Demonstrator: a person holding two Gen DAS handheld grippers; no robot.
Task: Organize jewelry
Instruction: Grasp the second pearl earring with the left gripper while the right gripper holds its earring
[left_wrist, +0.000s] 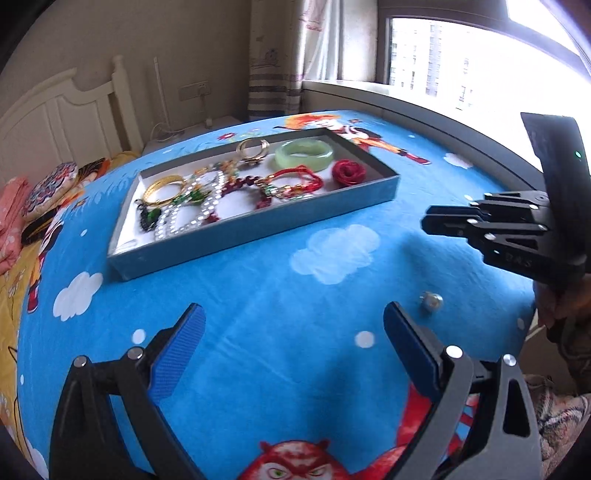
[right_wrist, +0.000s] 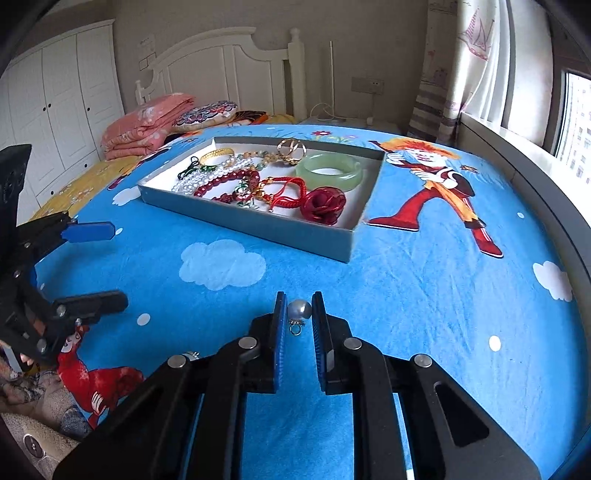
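Note:
A small silver pearl pendant (right_wrist: 299, 311) lies on the blue blanket, between the fingertips of my right gripper (right_wrist: 300, 308). The jaws are narrowly open around it and not visibly pressing it. It also shows in the left wrist view (left_wrist: 431, 302), below the right gripper (left_wrist: 428, 225). My left gripper (left_wrist: 293, 321) is wide open and empty above the blanket. A grey tray (right_wrist: 258, 225) holds a green jade bangle (right_wrist: 328, 171), a red rose (right_wrist: 325, 206), red cord bracelets, pearl strands and gold rings.
The blue cartoon blanket (right_wrist: 424, 295) covers the bed. Folded pink bedding (right_wrist: 144, 127) and a patterned pillow (right_wrist: 207, 114) lie by the white headboard. A window sill (right_wrist: 535, 158) runs along the right. The left gripper (right_wrist: 88, 266) shows at the right wrist view's left edge.

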